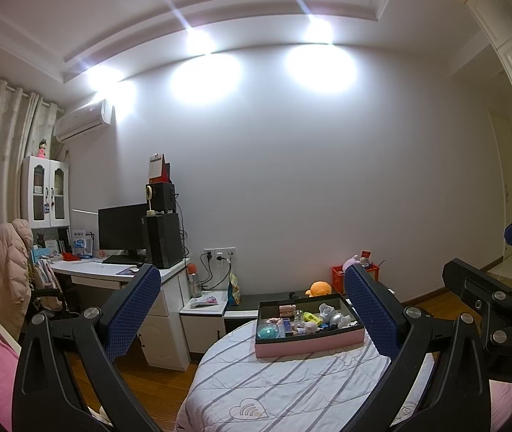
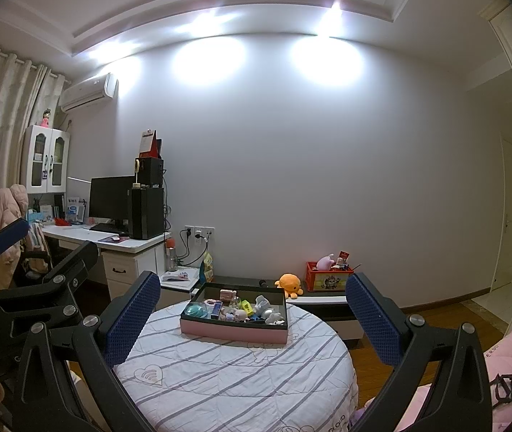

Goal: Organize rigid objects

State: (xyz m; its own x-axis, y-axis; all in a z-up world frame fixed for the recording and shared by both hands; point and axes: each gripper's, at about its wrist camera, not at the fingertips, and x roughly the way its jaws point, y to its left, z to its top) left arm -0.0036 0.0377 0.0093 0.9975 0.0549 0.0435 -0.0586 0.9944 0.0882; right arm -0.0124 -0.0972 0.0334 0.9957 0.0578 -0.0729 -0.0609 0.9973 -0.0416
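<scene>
Straight ahead at twelve o'clock, well apart from both sets of spread, empty fingers, the pink tray (image 2: 233, 331) of small toys sits on the striped round tabletop (image 2: 241, 388), long axis running nine-to-three. Neither the right gripper (image 2: 252, 320) nor the left gripper (image 1: 254, 315) looks clearly nearer.

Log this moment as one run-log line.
left tongs open | right tongs open | pink-sided tray of small toys on striped round bed, untouched

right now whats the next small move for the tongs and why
Probably bring the right tongs forward and down toward the pink box on the striped round cover. Both tongs are open and empty, the left tongs too, and the small toys lie untouched in the box.
</scene>
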